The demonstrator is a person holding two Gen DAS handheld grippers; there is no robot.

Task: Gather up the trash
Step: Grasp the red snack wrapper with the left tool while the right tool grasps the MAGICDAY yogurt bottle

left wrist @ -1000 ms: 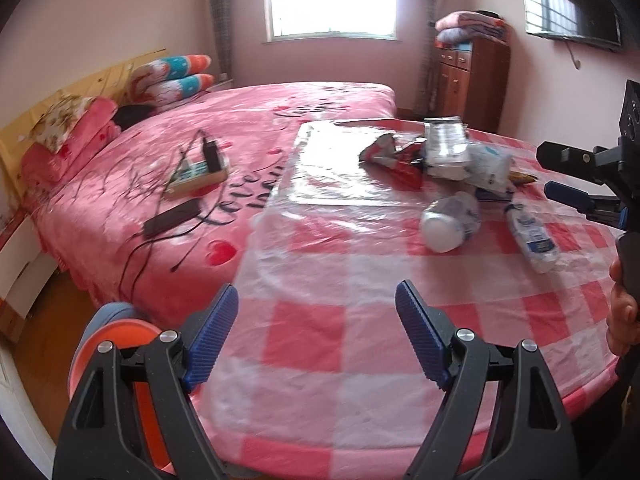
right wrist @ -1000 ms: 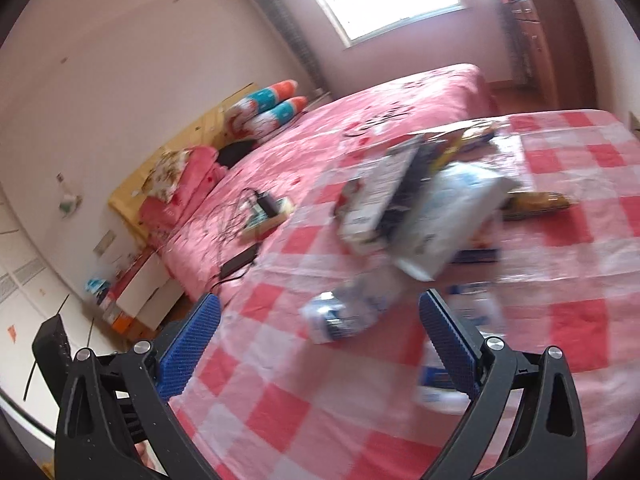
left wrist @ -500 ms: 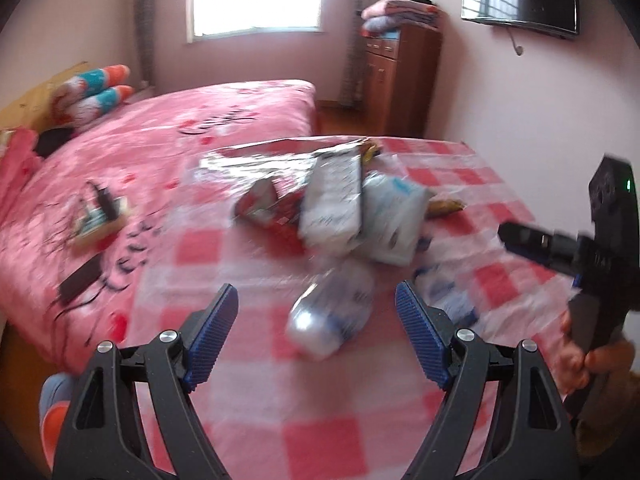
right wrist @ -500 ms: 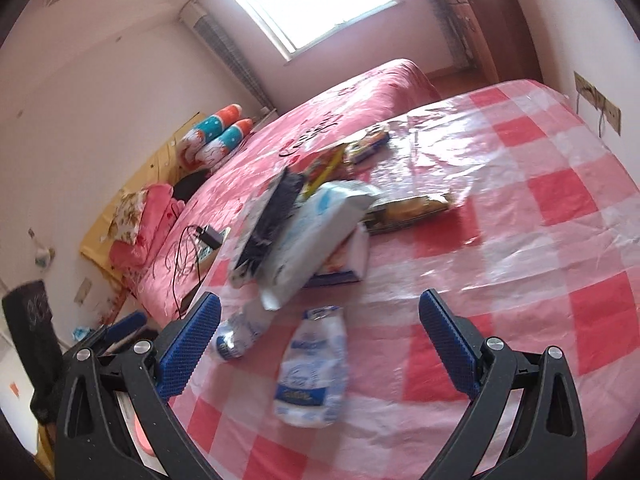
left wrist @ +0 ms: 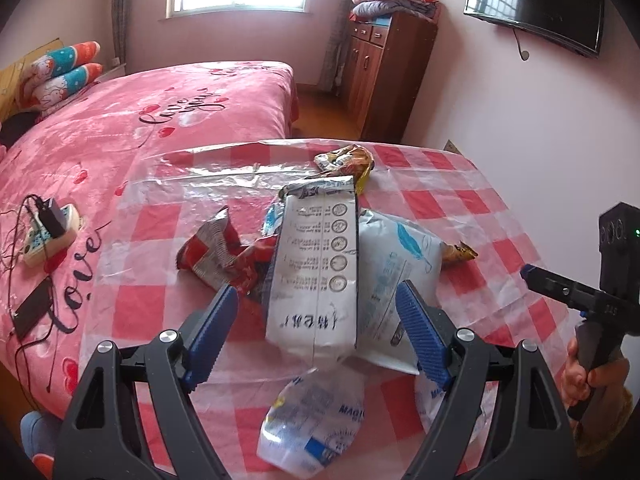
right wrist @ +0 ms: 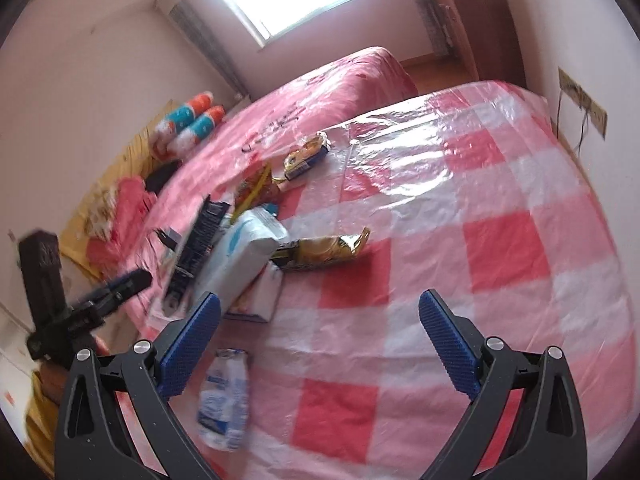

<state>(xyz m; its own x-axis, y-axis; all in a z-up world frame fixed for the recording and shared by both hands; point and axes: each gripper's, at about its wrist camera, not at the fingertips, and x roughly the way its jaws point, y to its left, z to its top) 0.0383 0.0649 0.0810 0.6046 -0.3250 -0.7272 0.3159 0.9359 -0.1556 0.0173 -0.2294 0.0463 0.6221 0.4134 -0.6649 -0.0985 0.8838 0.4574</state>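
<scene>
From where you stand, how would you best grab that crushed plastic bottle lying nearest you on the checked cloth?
I'd take the crushed bottle across its flattened middle, coming down from above with the open left gripper. It lies on its side, clear of the white packet behind it, with its long axis running roughly away from the gripper, so the jaws should straddle its width. The crumpled body will probably give, so close firmly.
</scene>
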